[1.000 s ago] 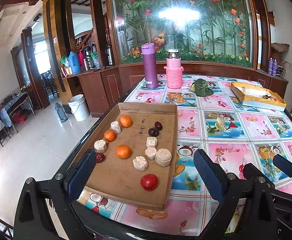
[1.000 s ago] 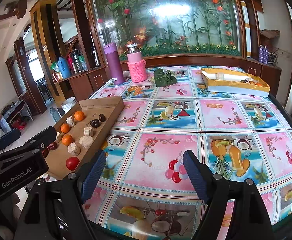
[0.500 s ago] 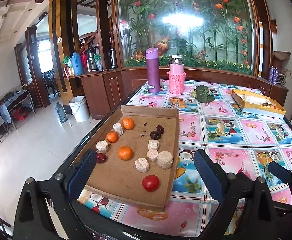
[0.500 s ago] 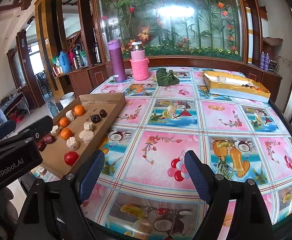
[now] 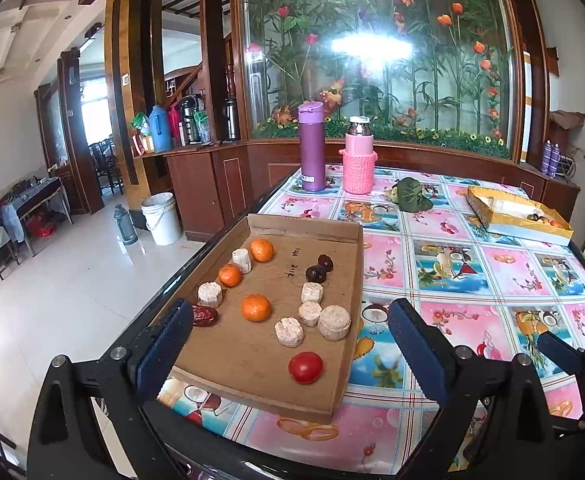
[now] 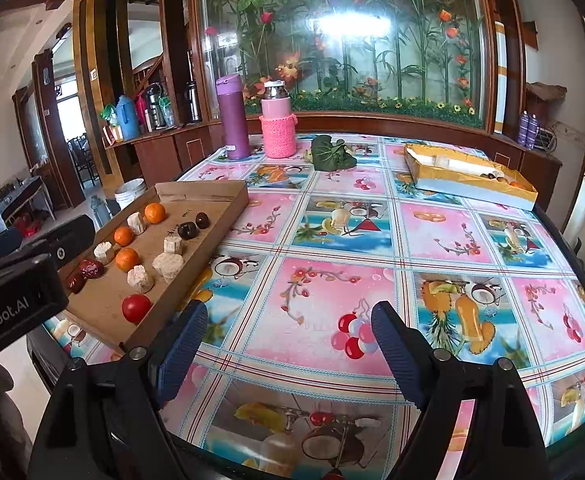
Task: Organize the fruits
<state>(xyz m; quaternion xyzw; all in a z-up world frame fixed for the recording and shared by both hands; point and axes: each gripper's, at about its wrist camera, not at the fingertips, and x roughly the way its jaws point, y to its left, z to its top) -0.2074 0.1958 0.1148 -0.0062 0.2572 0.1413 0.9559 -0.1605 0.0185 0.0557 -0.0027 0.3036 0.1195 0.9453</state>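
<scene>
Spread wide and empty, both pairs of fingers: left gripper poised over the near end of the cardboard tray, right gripper over bare patterned tablecloth, its jaws apart with nothing between.

Lying loose in the tray at the bench's left edge:
- three mandarins, well spaced
- a red tomato nearest the front rim
- two dark plums touching, towards the far right
- red dates by the left rim
- pale cylindrical chunks scattered among them; kind impossible to tell

Farther back: purple flask beside pink bottle in knitted sleeve, green leafy bundle, yellow box at far right holding a few small fruits.
</scene>
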